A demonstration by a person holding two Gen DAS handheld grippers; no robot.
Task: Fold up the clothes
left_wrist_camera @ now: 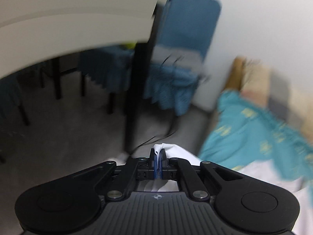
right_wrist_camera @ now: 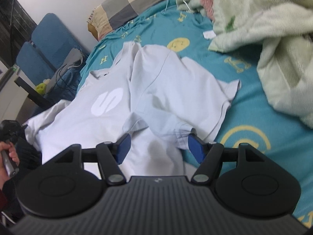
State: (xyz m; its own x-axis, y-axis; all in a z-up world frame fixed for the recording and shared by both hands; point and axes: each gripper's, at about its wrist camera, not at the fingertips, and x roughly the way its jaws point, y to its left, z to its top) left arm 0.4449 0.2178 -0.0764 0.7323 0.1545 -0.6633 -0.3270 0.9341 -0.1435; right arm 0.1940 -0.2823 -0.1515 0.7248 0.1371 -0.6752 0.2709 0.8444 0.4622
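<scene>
A bed (right_wrist_camera: 254, 113) with a teal printed sheet fills the scene, a pale fleece blanket (right_wrist_camera: 273, 49) heaped at its far right. The white T-shirt (right_wrist_camera: 121, 98) is spread rumpled across the near left of the bed, one sleeve turned inward. A pinch of its white cloth is clamped in the closed left gripper (left_wrist_camera: 158, 154), apparently so an edge can be carried over for a fold. The right gripper (right_wrist_camera: 156, 145) is held wide, empty, over the shirt's near hem, seemingly readied for a second hold.
</scene>
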